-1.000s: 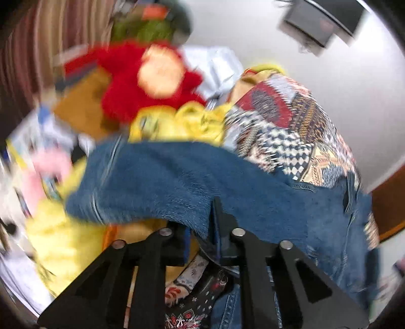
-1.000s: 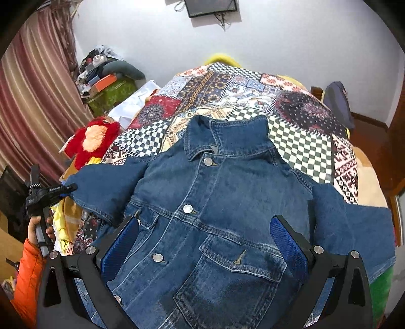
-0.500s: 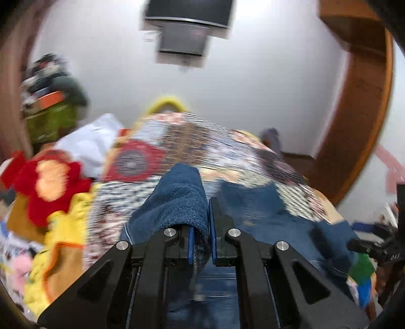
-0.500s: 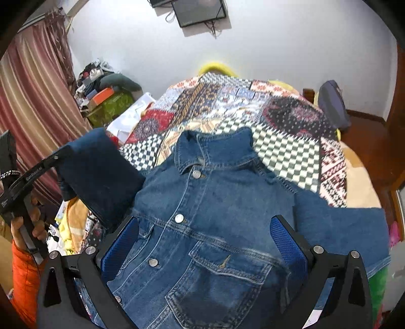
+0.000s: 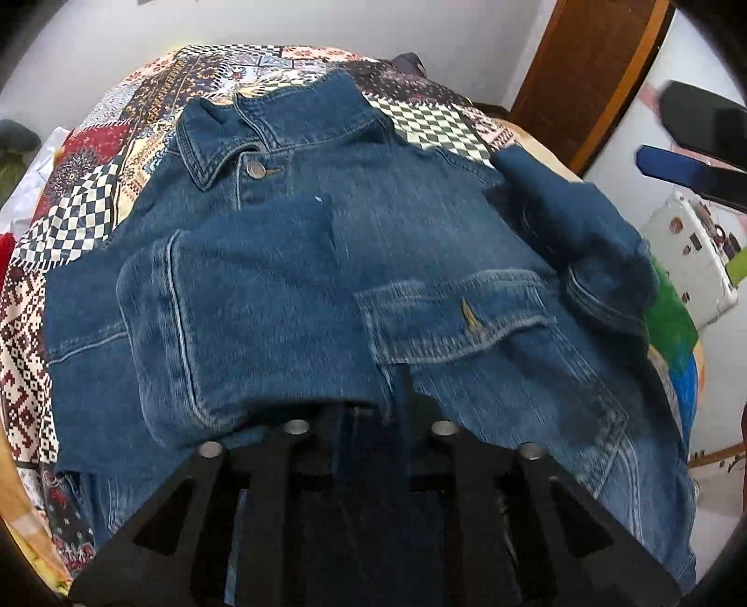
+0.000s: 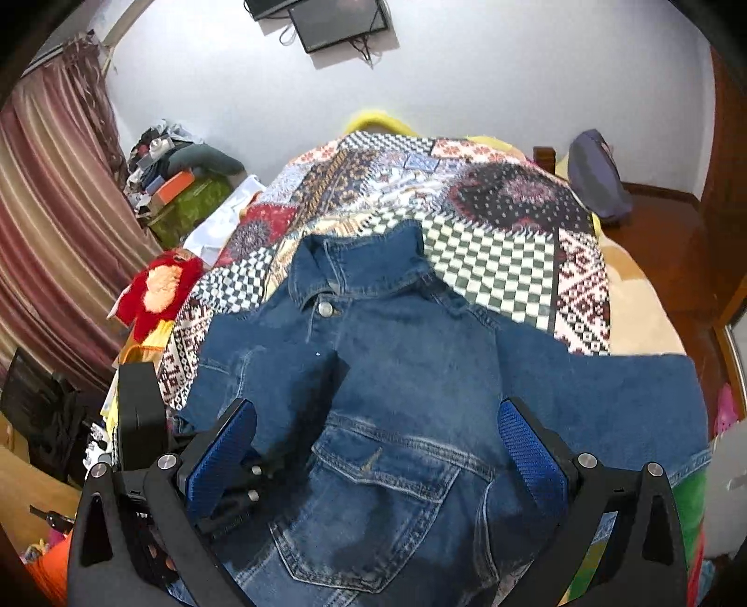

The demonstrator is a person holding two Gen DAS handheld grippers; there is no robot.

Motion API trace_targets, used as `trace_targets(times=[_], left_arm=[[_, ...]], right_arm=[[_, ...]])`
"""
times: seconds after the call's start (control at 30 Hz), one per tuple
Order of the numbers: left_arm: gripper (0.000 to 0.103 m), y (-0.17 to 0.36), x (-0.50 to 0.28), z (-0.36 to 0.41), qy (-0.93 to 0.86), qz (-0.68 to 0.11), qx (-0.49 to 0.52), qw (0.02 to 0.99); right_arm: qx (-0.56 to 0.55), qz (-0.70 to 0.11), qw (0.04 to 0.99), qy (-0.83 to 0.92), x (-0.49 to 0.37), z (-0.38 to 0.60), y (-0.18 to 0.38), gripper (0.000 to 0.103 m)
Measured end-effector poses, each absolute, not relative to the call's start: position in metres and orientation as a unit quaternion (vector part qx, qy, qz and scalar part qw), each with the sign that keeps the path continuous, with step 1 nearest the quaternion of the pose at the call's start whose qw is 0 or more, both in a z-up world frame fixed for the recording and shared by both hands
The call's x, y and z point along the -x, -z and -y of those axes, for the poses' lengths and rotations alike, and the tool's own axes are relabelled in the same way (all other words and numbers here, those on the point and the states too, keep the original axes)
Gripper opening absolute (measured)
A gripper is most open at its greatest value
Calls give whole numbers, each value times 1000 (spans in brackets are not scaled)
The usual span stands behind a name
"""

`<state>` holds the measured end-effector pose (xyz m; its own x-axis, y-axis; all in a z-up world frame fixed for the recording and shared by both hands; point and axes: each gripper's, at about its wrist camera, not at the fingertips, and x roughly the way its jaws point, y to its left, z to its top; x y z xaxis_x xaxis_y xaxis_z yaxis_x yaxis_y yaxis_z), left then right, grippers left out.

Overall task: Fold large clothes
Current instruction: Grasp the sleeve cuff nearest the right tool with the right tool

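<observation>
A blue denim jacket [image 5: 411, 243] lies front up on the patchwork bedspread [image 5: 79, 196], collar far from me; it also shows in the right wrist view [image 6: 411, 373]. Its left sleeve [image 5: 243, 303] is folded across the chest. My left gripper [image 5: 373, 411] is shut on the cuff of that sleeve, low over the jacket front. My right gripper [image 6: 378, 448] is open and empty, hovering above the chest pocket [image 6: 387, 471]. The right sleeve [image 6: 607, 401] lies spread out to the right.
A red plush toy [image 6: 158, 289] lies at the bed's left edge, with a curtain [image 6: 51, 224] and a pile of clutter [image 6: 177, 172] behind. A screen [image 6: 336, 18] hangs on the wall. A wooden door frame [image 5: 579, 79] stands at the right.
My left gripper has carried the left sleeve from the bed's left side up and over onto the jacket's chest. The right gripper stayed open above the jacket.
</observation>
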<state>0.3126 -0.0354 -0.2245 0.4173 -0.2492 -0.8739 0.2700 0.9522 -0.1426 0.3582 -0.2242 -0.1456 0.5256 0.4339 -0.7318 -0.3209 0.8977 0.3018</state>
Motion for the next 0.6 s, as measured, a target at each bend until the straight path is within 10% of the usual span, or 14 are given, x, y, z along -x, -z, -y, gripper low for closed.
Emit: trace_targets(times=[0.3,0.6], left_arm=[[74,162,-275,-19,132,-439,20,888],[83,167,-258,-128,2,-435,29,900]], right_arm=[[-37,-443,862,-244,-357,180,149,103],[58,-456,835,-301,-348,80,164,103]])
